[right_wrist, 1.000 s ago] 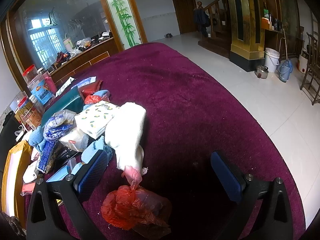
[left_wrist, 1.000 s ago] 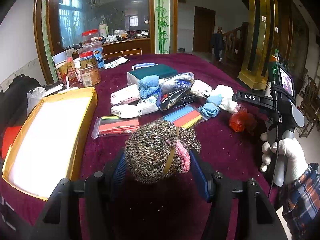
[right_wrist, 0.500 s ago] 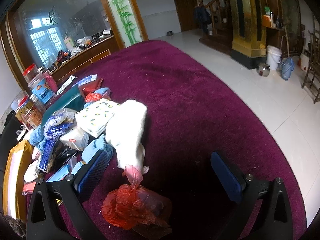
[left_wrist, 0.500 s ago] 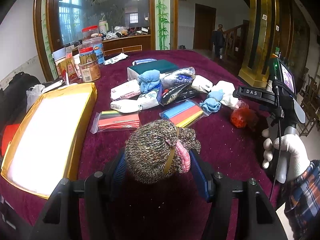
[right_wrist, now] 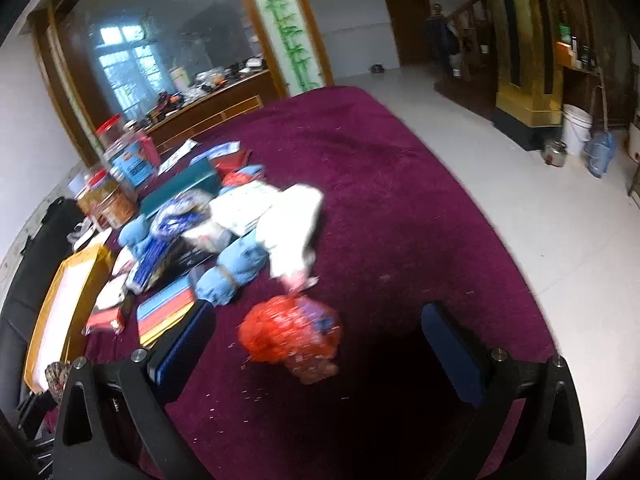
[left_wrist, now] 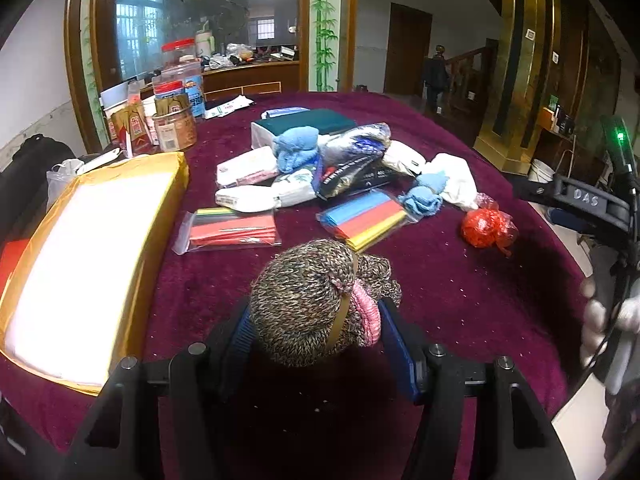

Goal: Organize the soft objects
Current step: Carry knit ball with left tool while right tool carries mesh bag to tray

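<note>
My left gripper (left_wrist: 316, 330) is shut on a brown speckled knitted sock bundle (left_wrist: 304, 300) with a pink cuff, held just above the purple tablecloth (left_wrist: 460, 300). My right gripper (right_wrist: 320, 344) is open and empty, with a red plastic bag (right_wrist: 292, 330) between its fingers. The red bag also shows in the left wrist view (left_wrist: 486, 226). Blue sock bundles (left_wrist: 422, 198) (left_wrist: 298, 148) and a white cloth (left_wrist: 454, 180) lie in the pile beyond. The blue bundle (right_wrist: 236, 268) and white cloth (right_wrist: 294, 224) also show in the right wrist view.
A yellow-rimmed box with a white inside (left_wrist: 88, 248) lies at the left. Packets of coloured strips (left_wrist: 232, 230) (left_wrist: 368, 218), tissue packs (left_wrist: 248, 170), a green book (left_wrist: 308, 122) and snack jars (left_wrist: 176, 120) crowd the table's middle and back. The table edge drops to the floor (right_wrist: 540, 220) on the right.
The right gripper has moved back and left, so the red bag now sits between its fingers, with motion blur. The left gripper has held still with the sock bundle.
</note>
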